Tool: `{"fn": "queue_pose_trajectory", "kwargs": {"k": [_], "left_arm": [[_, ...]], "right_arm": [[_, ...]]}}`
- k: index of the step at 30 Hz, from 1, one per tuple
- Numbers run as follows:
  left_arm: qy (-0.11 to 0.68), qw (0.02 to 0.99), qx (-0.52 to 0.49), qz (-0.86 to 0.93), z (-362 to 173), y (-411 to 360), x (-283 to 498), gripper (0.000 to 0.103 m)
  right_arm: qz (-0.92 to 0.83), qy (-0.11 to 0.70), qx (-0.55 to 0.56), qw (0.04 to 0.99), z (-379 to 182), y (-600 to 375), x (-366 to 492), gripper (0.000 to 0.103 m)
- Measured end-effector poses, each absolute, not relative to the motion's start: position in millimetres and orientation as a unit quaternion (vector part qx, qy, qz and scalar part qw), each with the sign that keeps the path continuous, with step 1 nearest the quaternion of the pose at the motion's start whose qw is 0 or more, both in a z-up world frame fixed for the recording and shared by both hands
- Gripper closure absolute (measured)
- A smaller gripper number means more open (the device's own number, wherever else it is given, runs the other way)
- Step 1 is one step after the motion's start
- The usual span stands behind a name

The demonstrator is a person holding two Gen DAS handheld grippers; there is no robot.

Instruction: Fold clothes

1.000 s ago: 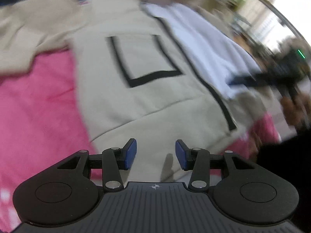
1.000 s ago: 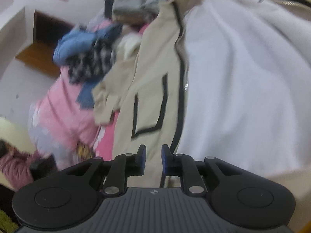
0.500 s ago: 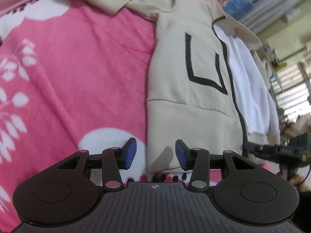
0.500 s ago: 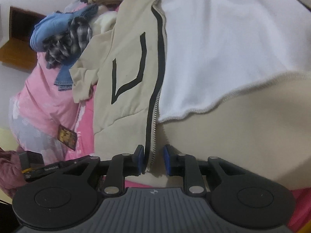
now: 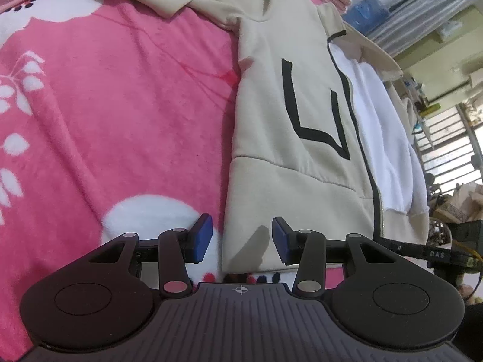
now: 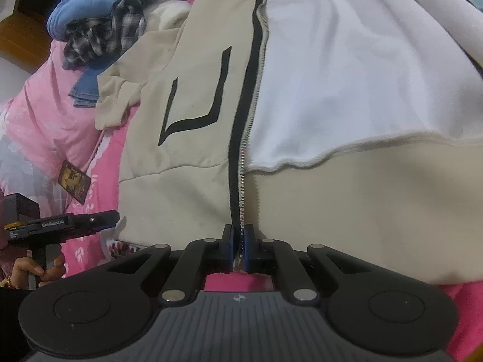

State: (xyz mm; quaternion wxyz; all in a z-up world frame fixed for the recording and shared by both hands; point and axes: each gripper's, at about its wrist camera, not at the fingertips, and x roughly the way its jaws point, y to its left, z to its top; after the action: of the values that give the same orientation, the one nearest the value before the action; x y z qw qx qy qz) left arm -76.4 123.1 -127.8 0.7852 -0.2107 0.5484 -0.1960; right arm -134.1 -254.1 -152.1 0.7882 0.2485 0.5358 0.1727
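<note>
Where pinched: jacket hem, right hand-held gripper.

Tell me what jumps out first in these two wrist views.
A beige zip-up hoodie with a black angular stripe lies open on a bright pink floral blanket, its white fleece lining exposed. The right gripper is shut on the zipper edge at the hem, while the left gripper is open at the hem's outer corner. A heap of blue and plaid clothes sits at the far end of the bed.
</note>
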Motion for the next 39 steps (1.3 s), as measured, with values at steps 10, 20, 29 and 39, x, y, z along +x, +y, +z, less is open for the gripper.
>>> {"fn": "queue_pose_trajectory", "kwargs": {"k": [10,20,29,39], "left_arm": [[0.564,0.771,-0.208,-0.208,-133,126,-83,0.060],[0.559,0.750,-0.273,-0.225,-126,131,-94,0.098],[0.579,0.728,-0.289,-0.227,-115,139,-104,0.101],[0.603,0.733,-0.238,-0.207,-144,130,-100,0.101]], "right_arm": [[0.163,0.532,0.258,0.790,-158,-251,-132,0.098],[0.171,0.522,0.229,0.804,-154,-246,-133,0.097],[0.178,0.522,0.213,0.806,-152,-245,-132,0.097],[0.174,0.523,0.199,0.810,-151,-242,-133,0.097]]}}
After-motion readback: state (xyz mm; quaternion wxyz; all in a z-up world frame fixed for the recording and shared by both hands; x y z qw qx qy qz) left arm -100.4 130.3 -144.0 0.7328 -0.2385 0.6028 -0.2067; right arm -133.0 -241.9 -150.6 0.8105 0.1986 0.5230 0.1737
